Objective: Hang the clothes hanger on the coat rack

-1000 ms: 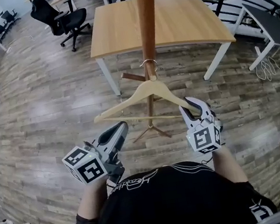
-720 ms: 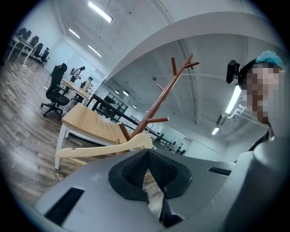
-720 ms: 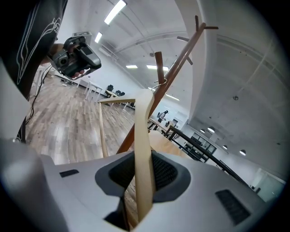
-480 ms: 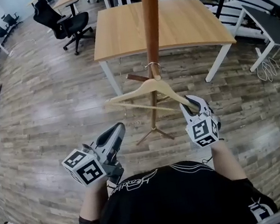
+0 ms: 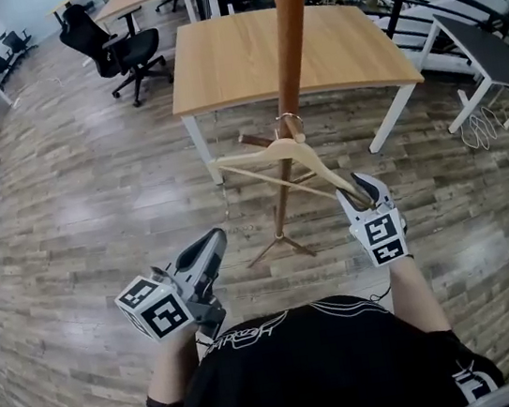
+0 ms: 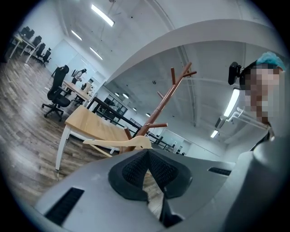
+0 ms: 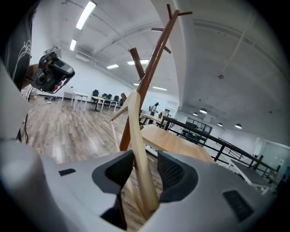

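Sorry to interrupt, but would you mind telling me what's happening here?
A person is hanging a wooden hanger on a coat rack, using two hand-held grippers. The hanger's hook appears to be caught on the rack already. The right gripper has one end of the hanger between its jaws, which are opening. The left gripper is shut and empty, off to the side.

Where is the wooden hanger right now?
In the head view, the hanger hangs centre frame by its hook on the coat rack, its right end between the opening jaws of the right gripper.
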A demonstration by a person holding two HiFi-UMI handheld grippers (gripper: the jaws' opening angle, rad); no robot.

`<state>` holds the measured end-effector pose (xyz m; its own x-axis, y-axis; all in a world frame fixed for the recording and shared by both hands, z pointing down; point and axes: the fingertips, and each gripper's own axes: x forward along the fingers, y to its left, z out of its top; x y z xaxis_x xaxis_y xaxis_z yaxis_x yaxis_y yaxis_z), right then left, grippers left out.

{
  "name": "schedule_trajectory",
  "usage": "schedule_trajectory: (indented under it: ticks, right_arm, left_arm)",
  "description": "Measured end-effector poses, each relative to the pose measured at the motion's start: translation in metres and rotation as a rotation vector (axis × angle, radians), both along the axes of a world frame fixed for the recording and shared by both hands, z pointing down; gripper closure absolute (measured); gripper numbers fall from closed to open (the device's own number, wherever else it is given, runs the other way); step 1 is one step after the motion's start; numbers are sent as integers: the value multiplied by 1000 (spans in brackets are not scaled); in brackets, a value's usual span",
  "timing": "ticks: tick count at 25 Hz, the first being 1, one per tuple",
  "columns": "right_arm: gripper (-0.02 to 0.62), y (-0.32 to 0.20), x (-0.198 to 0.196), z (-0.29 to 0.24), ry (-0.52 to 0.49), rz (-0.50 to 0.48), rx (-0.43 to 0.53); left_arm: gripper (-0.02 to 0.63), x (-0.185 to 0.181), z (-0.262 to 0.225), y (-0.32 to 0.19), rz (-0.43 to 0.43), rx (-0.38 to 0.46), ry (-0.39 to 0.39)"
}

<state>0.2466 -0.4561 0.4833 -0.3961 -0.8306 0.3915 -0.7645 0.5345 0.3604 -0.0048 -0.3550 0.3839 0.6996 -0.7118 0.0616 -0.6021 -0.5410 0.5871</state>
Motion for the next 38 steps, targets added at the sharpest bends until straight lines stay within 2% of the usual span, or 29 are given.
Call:
schedule_trajectory:
  ticks: [9, 14, 16, 20, 23, 24, 27, 31, 34, 38]
  right_arm:
    - [394, 40, 21, -20, -32, 152, 17]
    - [394, 76, 26, -33, -126, 282, 37]
    - [394, 94, 18, -35, -199, 291, 23]
    - [396, 130, -27, -30, -415, 217, -78]
    - [397, 162, -68, -30, -520, 81, -186]
    - [406, 173, -80, -32, -526, 25, -214]
    - [500, 206, -111, -38, -501, -111, -250]
    - [539, 255, -138, -36, -522, -224, -281]
    - [549, 296, -138, -29, -534, -251, -292]
    - [554, 347, -118, -35, -608, -222, -276]
  left_arm:
    - [598, -16, 4, 15, 90, -15, 16]
    - [598, -25, 14, 30, 181, -36, 3]
    - [598, -31, 21, 34, 208, -51, 2]
    - [598, -37, 36, 40, 257, -76, 18]
    - [598, -34, 39, 51, 289, -81, 38]
    - [598, -32, 40, 56, 297, -80, 45]
    - [598, -23, 44, 77, 317, -75, 62]
    - [598, -4, 54, 116, 348, -85, 63]
    - [598, 14, 54, 153, 371, -84, 58]
    - [598, 35, 47, 204, 381, -54, 40]
